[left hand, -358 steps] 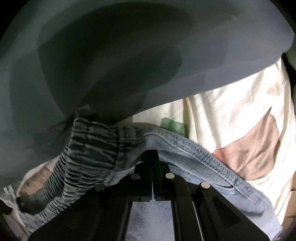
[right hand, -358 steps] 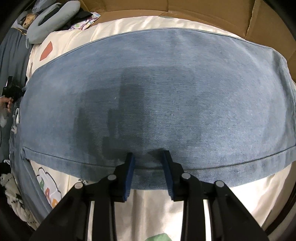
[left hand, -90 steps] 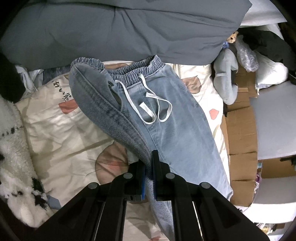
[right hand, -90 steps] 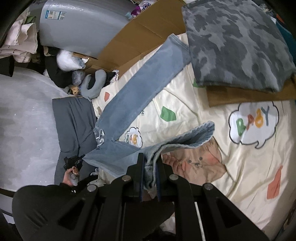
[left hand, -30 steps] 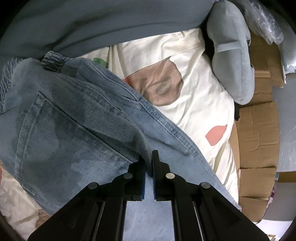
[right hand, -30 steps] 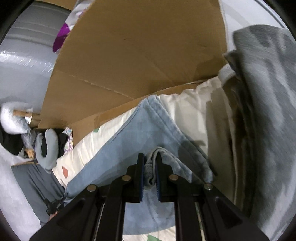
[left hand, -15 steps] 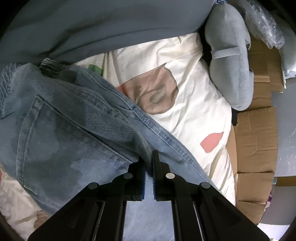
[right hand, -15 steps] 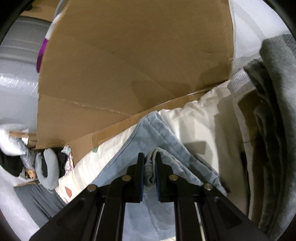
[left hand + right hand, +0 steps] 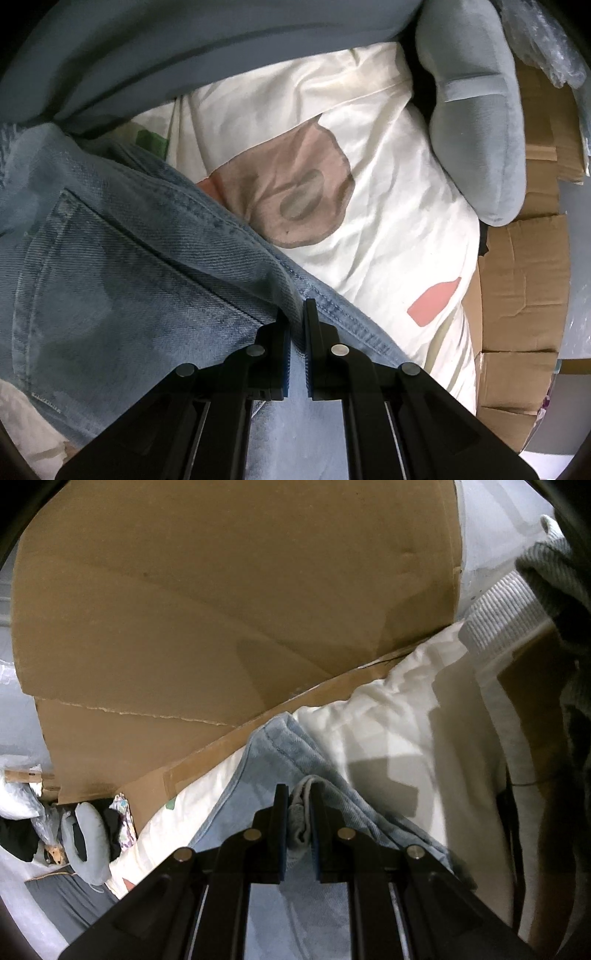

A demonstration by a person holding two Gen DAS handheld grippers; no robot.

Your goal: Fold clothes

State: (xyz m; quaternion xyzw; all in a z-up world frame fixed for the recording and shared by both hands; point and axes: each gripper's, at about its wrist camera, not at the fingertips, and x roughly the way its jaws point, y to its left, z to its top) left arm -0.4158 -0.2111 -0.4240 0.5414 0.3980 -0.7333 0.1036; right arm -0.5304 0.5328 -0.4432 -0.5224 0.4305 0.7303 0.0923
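Left gripper [image 9: 296,325] fingers [image 9: 281,332] pinched tight on a stitched side seam of the light-blue jeans [image 9: 122,266], denim bunched between the blue pads. Just beyond the tips, a back pocket [image 9: 85,280] facing up, the seat spread flat to the left, the seam running diagonally up to the left toward a gathered waistband edge at the frame's left rim. Under and beside the denim, a cream bedsheet [image 9: 388,229] printed with a brown blob, a pink patch and a green patch. Farther out, a dark grey pillow [image 9: 184,48] along the top, a grey neck pillow [image 9: 476,122] at the upper right, cardboard boxes [image 9: 524,295] along the bed's right edge. Right gripper [image 9: 299,812] fingers [image 9: 280,816] clamped on a folded hem of the jeans leg [image 9: 280,753], the cuff doubled between the pads over the leg lying on the cream sheet [image 9: 388,716]. Beyond, a large cardboard sheet [image 9: 221,609] standing against the bed's edge, grey ribbed-knit clothing [image 9: 502,613] at the right, the neck pillow [image 9: 88,849] far lower left.
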